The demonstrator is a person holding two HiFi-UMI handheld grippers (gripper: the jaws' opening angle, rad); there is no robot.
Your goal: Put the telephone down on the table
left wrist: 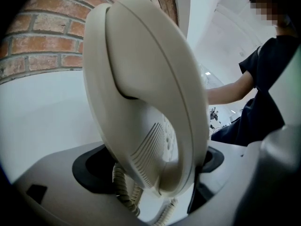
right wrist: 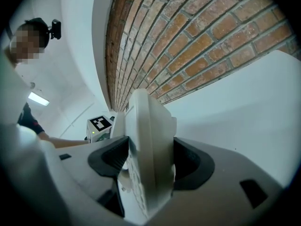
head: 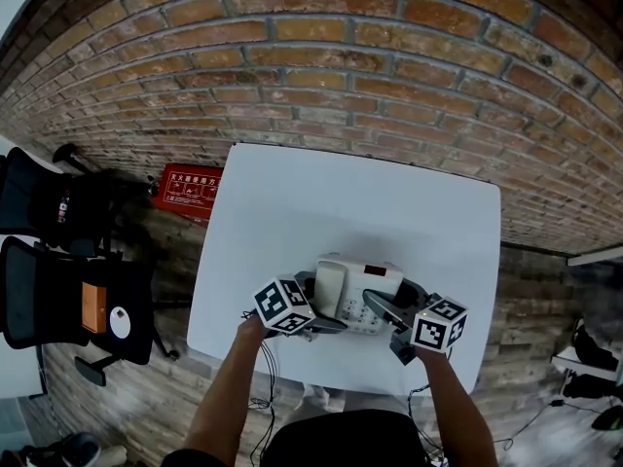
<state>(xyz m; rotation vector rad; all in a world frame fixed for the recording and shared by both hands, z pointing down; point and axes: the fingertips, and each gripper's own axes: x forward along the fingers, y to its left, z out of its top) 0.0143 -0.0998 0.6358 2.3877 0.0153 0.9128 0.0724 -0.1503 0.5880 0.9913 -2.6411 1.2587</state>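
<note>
The cream telephone (head: 356,295) hangs over the near part of the white table (head: 341,197), held from both sides. My left gripper (head: 321,306) is shut on the handset (left wrist: 146,102), which fills the left gripper view; the coiled cord (left wrist: 124,192) dangles below it between the dark pads. My right gripper (head: 385,305) is shut on the telephone's body (right wrist: 148,145), seen edge-on with its keys facing left. I cannot tell whether the telephone touches the tabletop.
A brick wall (head: 321,56) runs behind the table. Two black office chairs (head: 58,261) stand at the left, beside a red sign box (head: 185,191) on the floor. Dark gear (head: 589,363) lies at the right. The table's front edge is just under my grippers.
</note>
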